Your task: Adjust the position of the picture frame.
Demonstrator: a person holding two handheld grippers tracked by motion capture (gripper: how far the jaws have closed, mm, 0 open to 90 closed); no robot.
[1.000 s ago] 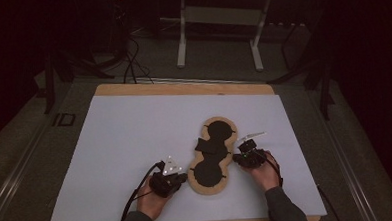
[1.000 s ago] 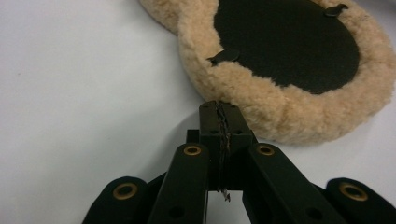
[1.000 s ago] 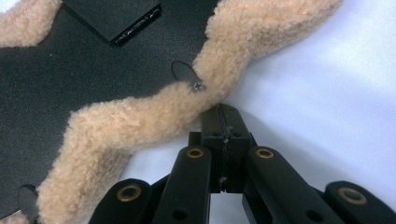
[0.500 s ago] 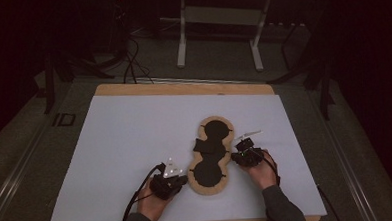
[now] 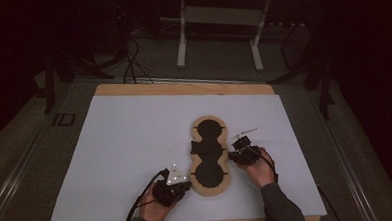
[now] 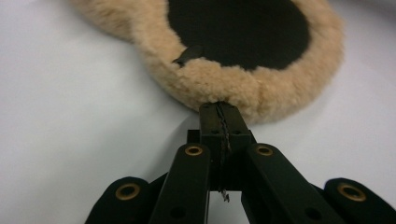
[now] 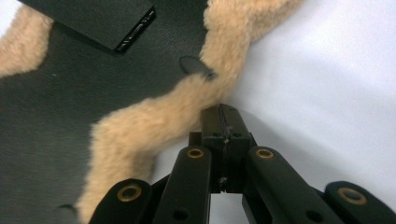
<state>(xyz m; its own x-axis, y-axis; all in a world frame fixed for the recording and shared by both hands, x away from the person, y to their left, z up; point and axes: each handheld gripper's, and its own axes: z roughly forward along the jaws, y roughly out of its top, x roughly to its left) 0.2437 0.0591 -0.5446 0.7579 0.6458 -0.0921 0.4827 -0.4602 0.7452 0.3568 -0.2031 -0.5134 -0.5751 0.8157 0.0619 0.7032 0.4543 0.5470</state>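
Observation:
A figure-eight pad (image 5: 209, 155) with black faces and a tan fleece rim lies flat on the white sheet (image 5: 135, 143). My left gripper (image 5: 186, 184) sits at the lower lobe's left side. In the left gripper view its jaws are pressed together, and the left gripper (image 6: 219, 106) touches the pad's fleece rim (image 6: 261, 88). My right gripper (image 5: 232, 156) is at the pad's narrow waist on the right. In the right gripper view the right gripper (image 7: 220, 108), its jaws also together, touches the fleece rim (image 7: 140, 126). I cannot tell whether either pinches fibres.
The sheet covers a wooden tabletop (image 5: 183, 88) whose far edge shows. A black cable (image 5: 143, 203) trails from the left gripper toward the near edge. A metal stand (image 5: 215, 34) and floor cables lie beyond the table. Small black tabs (image 7: 196, 65) poke from the pad's rim.
The pad's far lobe has swung slightly left, so the pad lies straighter. Both hands have shifted only a little beside it, and both grippers remain shut.

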